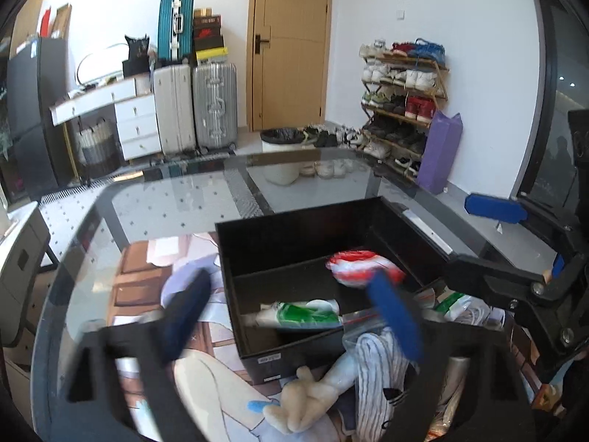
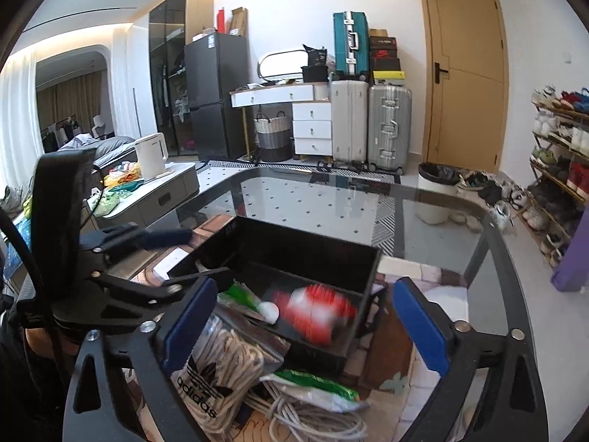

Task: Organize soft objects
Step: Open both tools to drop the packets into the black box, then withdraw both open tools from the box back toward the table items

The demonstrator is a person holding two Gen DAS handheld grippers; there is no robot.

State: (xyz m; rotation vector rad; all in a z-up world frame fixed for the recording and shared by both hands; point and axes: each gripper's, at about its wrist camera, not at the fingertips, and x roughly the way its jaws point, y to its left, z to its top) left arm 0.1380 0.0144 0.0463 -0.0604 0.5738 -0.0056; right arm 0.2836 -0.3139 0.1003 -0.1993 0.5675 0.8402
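Observation:
A black divided bin (image 1: 257,243) (image 2: 342,254) stands on the glass table. A red-and-white soft bundle (image 1: 362,267) (image 2: 316,313), blurred, is in the bin's near compartment, and a green-and-white packet (image 1: 305,313) (image 2: 246,298) lies there too. My left gripper (image 1: 291,316) is open and empty above the bin's front edge. A beige plush toy (image 1: 305,401) and a striped cloth (image 1: 379,368) lie below it. My right gripper (image 2: 305,331) is open and empty over the bin's near corner. A bagged coil of rope (image 2: 221,372) lies under its left finger.
Grey cable (image 2: 313,420) and a green packet (image 2: 316,383) lie in front of the bin. A patterned mat (image 1: 147,287) covers part of the glass. The other gripper shows at the right of the left wrist view (image 1: 515,243). Suitcases, shoe rack and bin stand beyond.

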